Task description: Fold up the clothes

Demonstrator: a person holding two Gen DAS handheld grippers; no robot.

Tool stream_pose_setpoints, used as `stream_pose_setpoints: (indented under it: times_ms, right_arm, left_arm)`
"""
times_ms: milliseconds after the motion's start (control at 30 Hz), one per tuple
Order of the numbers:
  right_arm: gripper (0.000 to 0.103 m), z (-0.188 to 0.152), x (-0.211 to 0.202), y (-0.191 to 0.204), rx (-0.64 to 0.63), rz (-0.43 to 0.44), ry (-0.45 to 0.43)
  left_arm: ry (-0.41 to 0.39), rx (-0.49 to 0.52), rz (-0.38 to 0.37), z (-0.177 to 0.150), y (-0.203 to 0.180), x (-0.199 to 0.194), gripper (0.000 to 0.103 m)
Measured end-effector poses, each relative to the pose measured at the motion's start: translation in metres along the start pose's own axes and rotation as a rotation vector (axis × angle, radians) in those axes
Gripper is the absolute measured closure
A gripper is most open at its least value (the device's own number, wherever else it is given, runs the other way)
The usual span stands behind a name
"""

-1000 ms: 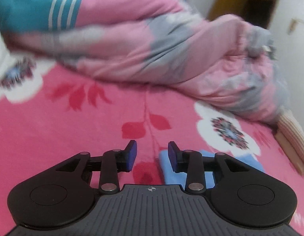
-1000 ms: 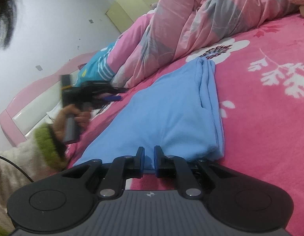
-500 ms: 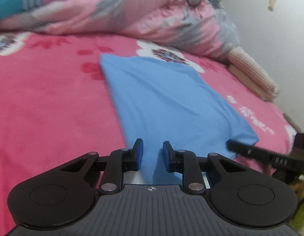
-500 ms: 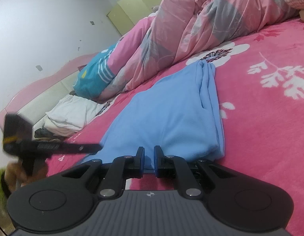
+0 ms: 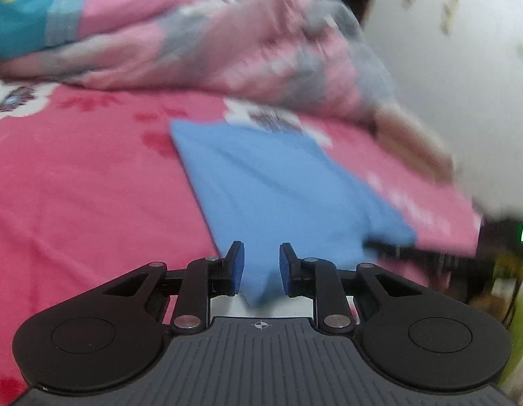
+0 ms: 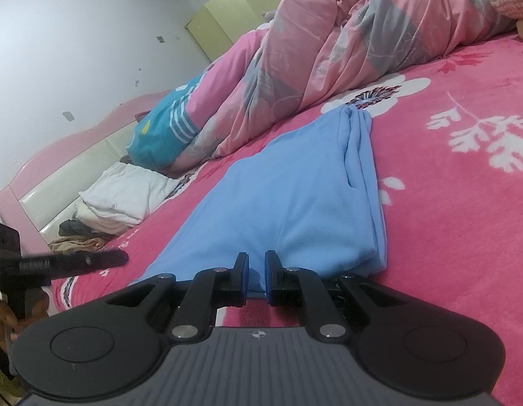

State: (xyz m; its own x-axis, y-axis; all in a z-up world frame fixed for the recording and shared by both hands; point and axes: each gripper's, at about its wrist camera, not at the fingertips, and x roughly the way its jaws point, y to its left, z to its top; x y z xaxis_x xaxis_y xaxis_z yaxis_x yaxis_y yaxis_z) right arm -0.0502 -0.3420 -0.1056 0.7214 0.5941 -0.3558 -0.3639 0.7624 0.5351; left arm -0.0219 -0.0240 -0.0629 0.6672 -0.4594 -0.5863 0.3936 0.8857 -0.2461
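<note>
A soft light-blue cloth garment (image 6: 291, 203) is lying flat on the pink flowered bed cover (image 6: 464, 237), stretched out long from the near edge of the bed toward the far side. Along its right side the cloth is doubled over, so a thick layered edge is showing there. It looks like it is already folded in from the side, though I cannot tell how many folds it has.

The right gripper (image 6: 256, 279) is sitting at the near end of the blue garment. Its two blue-padded tongs are almost together, with a bit of the blue hem between them, so it looks like it is pinching the cloth. I think it is holding that corner so the end can be lifted.

The left gripper (image 5: 260, 269) is at the other near corner. Its tongs are standing apart, and a point of blue cloth is poking up between them. They are not squeezing it. This view is blurry, so the gripper is likely moving.

Both grippers being at the near end makes sense if the two corners are meant to be carried together toward the far end.

A big puffy pink and grey quilt (image 6: 363, 50) is lying bunched along the far side of the bed. White folded cloth (image 6: 126, 199) is lying on the left, near the pink headboard.
</note>
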Motion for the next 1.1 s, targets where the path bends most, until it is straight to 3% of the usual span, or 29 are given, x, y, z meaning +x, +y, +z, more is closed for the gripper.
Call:
stream_pose_setpoints:
  times_ms: [33, 233, 467, 633, 733, 800, 867, 933, 967, 1100]
  right_arm:
    - [0.095, 0.0, 0.0, 0.0, -0.002, 0.0, 0.0]
    - [0.095, -0.001, -0.001, 0.001, -0.007, -0.003, -0.003]
    - [0.091, 0.011, -0.006, 0.016, -0.038, -0.024, 0.006]
    - [0.091, 0.043, 0.007, 0.036, -0.15, -0.055, 0.003]
    - [0.092, 0.058, 0.029, 0.025, -0.199, -0.132, 0.056]
    - [0.099, 0.064, 0.042, 0.0, -0.191, -0.211, 0.084]
    - [0.103, 0.079, 0.041, -0.037, -0.032, -0.186, 0.07]
    - [0.102, 0.091, 0.037, -0.039, -0.018, -0.219, 0.036]
    - [0.102, 0.096, 0.038, -0.03, -0.071, -0.239, 0.037]
    - [0.102, 0.105, 0.066, -0.013, -0.106, -0.088, 0.138]
  left_arm:
    - [0.025, 0.026, 0.013, -0.006, -0.003, 0.007, 0.079]
    - [-0.029, 0.037, 0.048, -0.003, 0.001, -0.018, 0.08]
    - [-0.067, 0.071, -0.029, 0.012, -0.016, 0.01, 0.076]
    - [-0.064, 0.075, -0.077, 0.012, -0.021, 0.037, 0.076]
    - [-0.089, 0.079, -0.089, 0.002, -0.016, 0.039, 0.075]
    - [-0.105, 0.075, -0.109, -0.003, -0.012, 0.038, 0.075]
    - [-0.121, 0.065, -0.135, -0.007, -0.006, 0.037, 0.075]
    - [-0.129, 0.053, -0.156, -0.008, -0.002, 0.038, 0.075]
    - [-0.134, 0.047, -0.166, -0.008, 0.0, 0.038, 0.074]
    - [-0.154, 0.022, -0.204, -0.011, 0.007, 0.038, 0.074]
